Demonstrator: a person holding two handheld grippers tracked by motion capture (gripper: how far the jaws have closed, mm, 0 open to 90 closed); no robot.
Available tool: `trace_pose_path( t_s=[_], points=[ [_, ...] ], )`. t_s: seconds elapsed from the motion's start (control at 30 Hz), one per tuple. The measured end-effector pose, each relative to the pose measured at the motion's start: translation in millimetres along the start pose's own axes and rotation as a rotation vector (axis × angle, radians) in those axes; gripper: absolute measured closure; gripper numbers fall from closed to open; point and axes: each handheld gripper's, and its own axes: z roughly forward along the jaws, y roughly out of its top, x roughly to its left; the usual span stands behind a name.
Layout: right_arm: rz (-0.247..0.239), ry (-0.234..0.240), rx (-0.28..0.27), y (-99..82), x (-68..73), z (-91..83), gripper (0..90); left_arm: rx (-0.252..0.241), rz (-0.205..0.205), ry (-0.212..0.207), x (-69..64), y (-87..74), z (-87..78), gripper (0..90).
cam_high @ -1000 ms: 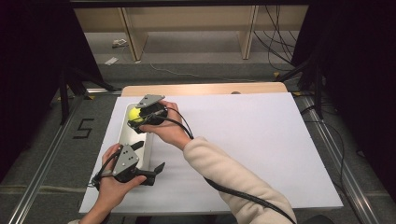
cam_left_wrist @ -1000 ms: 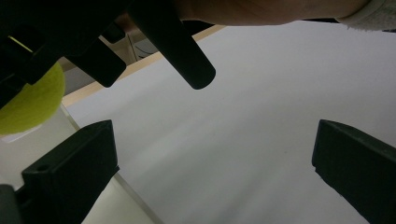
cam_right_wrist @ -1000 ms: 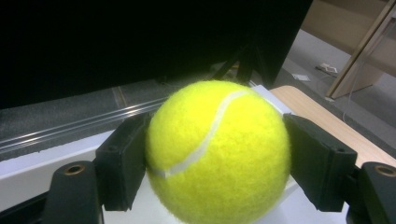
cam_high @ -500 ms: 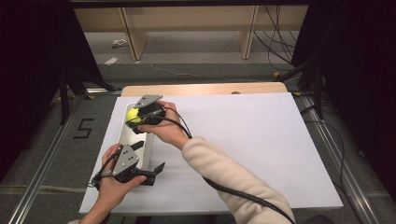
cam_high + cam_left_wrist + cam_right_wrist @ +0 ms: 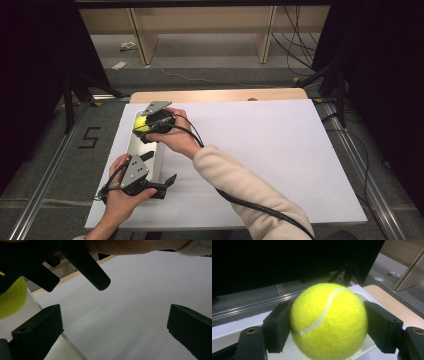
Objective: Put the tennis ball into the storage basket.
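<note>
A yellow tennis ball (image 5: pixel 328 320) sits squeezed between the two black jaws of my right gripper (image 5: pixel 328 326), which is shut on it. In the high view the ball (image 5: pixel 140 123) and right gripper (image 5: pixel 145 125) hang over the far end of a long white tray (image 5: pixel 143 150) at the table's left side. My right forearm crosses over from the lower right. At the tray's near end, my left gripper (image 5: pixel 159 167) is held wide open with nothing in it. In the left gripper view its jaws stand far apart over the white sheet (image 5: pixel 130 315), and the ball (image 5: pixel 11 301) shows at the left edge.
A white sheet (image 5: pixel 280 150) covers the table, with a strip of wooden edge (image 5: pixel 220 95) at the back. A black cable (image 5: pixel 260 210) trails from the right gripper along the sleeve. Dark stands and floor rails flank the table.
</note>
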Motion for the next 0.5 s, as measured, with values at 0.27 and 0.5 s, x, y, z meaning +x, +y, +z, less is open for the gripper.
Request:
trace_pose_path(
  t_s=[0.27, 0.5],
  points=[
    [-0.005, 0.006, 0.008, 0.1, 1.6, 4.3, 27.1, -0.002, -0.003, -0.001, 0.0, -0.3, -0.1, 0.0],
    [-0.007, 0.011, 0.02, 0.3, 1.4, 5.4, 27.1, -0.002, -0.003, -0.003, -0.3, -0.2, 0.0, 0.0]
  ],
)
